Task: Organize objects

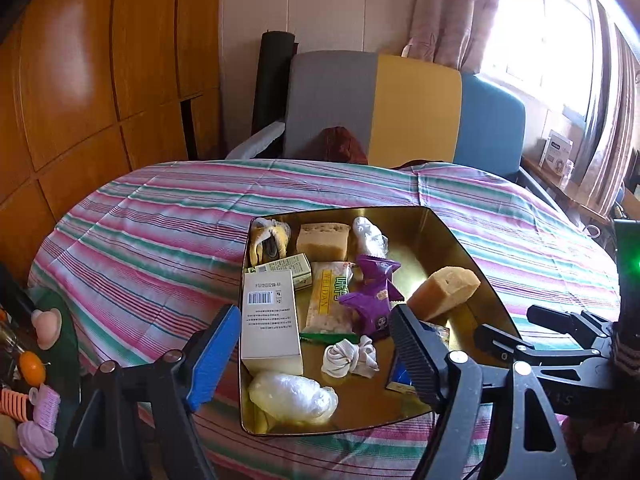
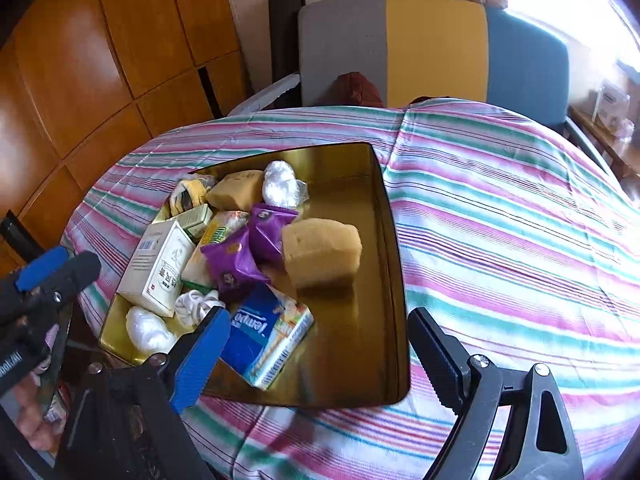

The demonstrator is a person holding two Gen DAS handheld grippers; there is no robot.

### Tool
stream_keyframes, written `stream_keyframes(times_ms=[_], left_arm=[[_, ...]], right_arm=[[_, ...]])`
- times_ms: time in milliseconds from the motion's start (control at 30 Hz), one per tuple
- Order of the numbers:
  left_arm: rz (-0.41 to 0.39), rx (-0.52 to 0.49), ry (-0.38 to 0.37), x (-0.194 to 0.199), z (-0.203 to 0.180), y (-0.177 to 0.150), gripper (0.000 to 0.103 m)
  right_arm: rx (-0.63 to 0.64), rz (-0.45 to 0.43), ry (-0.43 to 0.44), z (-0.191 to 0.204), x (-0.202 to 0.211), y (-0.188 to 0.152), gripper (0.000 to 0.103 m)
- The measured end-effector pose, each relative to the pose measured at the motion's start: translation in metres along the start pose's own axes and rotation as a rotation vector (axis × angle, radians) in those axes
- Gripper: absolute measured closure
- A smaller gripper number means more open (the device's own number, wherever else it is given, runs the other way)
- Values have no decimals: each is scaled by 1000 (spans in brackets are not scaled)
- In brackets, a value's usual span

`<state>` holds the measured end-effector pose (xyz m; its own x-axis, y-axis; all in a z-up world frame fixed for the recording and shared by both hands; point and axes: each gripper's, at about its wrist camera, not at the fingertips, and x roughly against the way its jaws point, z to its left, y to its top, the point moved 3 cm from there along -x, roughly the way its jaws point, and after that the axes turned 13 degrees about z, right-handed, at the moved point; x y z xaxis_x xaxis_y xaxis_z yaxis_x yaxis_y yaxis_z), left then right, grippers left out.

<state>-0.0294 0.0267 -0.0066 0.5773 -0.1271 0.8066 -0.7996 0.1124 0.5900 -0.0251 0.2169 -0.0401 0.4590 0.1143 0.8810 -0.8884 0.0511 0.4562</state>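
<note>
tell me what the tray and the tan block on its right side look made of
Tray: likely metal, polished gold finish; its walls mirror the contents. Tan block: looks like porous sponge or foam, matte, with a pitted surface, though bread cannot be ruled out.

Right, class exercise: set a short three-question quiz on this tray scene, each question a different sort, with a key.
1. True or false: the tan sponge in mid-tray touches the purple snack packet.
2. Multiple choice: the blue tissue pack lies (A) on the striped cloth outside the tray, (B) in the gold tray near its front edge, (C) on the chair.
3. Fill in: both the left gripper and right gripper are ____.

Key: 1 true; 2 B; 3 open, holding nothing.
</note>
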Motion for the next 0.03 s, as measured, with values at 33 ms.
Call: stream_keyframes(times_ms=[33], left_arm=[[2,-1,-3,1,0,0,25]], right_arm=[[-3,-6,-3,-1,2,-1,12]])
